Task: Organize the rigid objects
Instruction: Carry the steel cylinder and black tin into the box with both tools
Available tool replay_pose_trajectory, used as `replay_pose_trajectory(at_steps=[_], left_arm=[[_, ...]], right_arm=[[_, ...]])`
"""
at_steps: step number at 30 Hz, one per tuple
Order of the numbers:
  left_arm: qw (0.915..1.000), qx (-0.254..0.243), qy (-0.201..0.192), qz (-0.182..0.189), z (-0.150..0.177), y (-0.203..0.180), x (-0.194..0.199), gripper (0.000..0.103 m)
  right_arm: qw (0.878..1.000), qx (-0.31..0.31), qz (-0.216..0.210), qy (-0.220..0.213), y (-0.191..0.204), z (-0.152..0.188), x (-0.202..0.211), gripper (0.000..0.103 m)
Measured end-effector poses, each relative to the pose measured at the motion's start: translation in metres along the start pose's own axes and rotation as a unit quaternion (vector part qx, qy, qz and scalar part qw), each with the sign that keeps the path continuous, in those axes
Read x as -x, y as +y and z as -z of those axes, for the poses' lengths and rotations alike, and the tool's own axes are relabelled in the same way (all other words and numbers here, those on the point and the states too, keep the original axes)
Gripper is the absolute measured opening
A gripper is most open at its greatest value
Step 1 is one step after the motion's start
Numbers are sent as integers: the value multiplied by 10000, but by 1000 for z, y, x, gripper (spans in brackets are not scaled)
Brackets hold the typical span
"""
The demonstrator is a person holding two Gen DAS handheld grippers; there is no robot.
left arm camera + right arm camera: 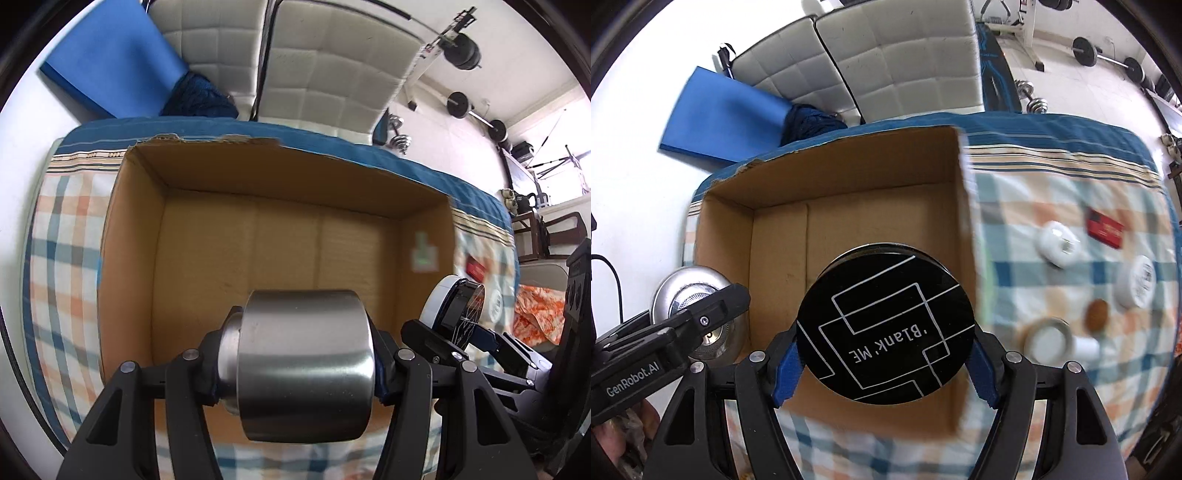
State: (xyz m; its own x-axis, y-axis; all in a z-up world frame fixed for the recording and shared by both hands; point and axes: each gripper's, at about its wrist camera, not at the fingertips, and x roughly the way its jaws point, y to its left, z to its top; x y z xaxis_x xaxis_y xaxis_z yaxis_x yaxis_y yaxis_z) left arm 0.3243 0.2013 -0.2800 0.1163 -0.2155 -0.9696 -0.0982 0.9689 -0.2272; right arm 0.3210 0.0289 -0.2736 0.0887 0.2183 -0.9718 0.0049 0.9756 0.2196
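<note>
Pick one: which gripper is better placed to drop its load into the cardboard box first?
Right, probably. The right gripper holds the black round tin over the cardboard box floor. The left gripper's steel cylinder hangs over the box's near edge.

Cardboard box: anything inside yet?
The cardboard box shows only bare floor; the near part is hidden behind the steel canister and black round case held above it.

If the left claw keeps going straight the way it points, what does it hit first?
Probably the bare floor of the cardboard box: the left claw, shut on the steel cylinder, points into it. Depth is unclear.
</note>
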Motion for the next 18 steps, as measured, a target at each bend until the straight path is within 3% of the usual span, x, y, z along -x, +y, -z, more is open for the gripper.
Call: replay_pose_trajectory(at_steps=[10,18], left_arm=[[9945,236,916,458,-59,34,-82,55],[9918,1,1238,327,-74,18,-119,56]], right_arm=[[9986,-68,248,452,10,-50,-93,77],[9971,-76,464,599,2,-69,-133,77]])
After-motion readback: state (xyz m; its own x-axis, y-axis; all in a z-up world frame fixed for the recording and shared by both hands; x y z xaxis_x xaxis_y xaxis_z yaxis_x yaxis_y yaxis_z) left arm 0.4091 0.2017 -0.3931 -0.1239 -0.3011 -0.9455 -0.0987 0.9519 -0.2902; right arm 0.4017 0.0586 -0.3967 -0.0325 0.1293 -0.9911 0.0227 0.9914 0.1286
